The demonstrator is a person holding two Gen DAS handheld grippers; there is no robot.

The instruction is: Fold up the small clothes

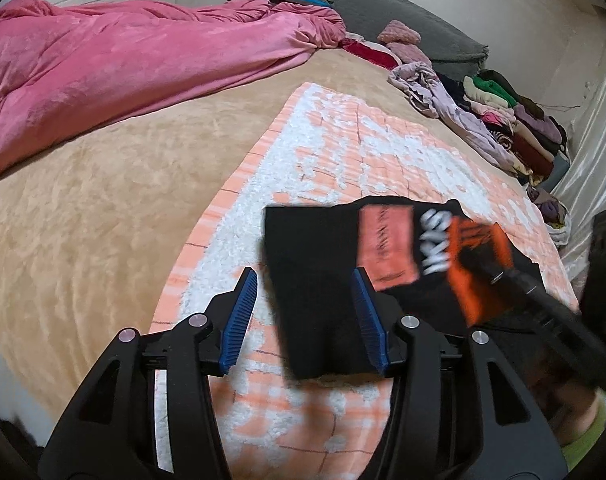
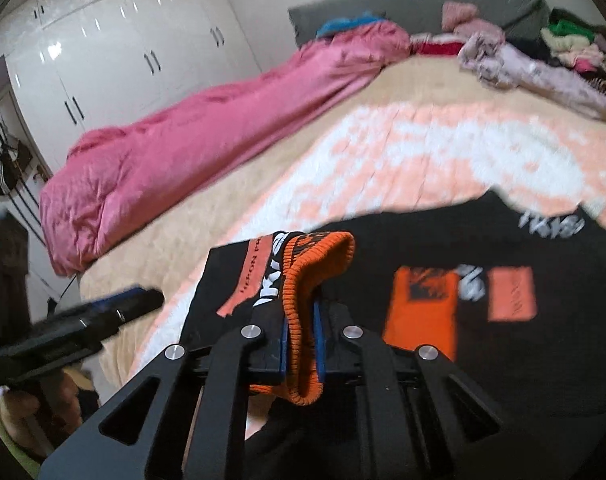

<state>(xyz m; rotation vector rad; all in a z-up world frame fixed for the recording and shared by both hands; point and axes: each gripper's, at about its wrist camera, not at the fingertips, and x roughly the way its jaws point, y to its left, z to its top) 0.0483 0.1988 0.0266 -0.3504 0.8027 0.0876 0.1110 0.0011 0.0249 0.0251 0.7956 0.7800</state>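
On a bed spread with an orange-and-white blanket, the right tool was clamped tight on the orange ribbed cuff of a small black garment, lifting that edge while the rest of the cloth lay on the blanket. The left tool stood partly open, its blue pads either side of a black panel without pressing it. The fold would likely go best if the left tool pinned the cloth while the right carried the cuff straight across. Only the right wrist view showed the cuff pinched and a white wardrobe; only the left showed the stacked clothes along the bed's far edge.
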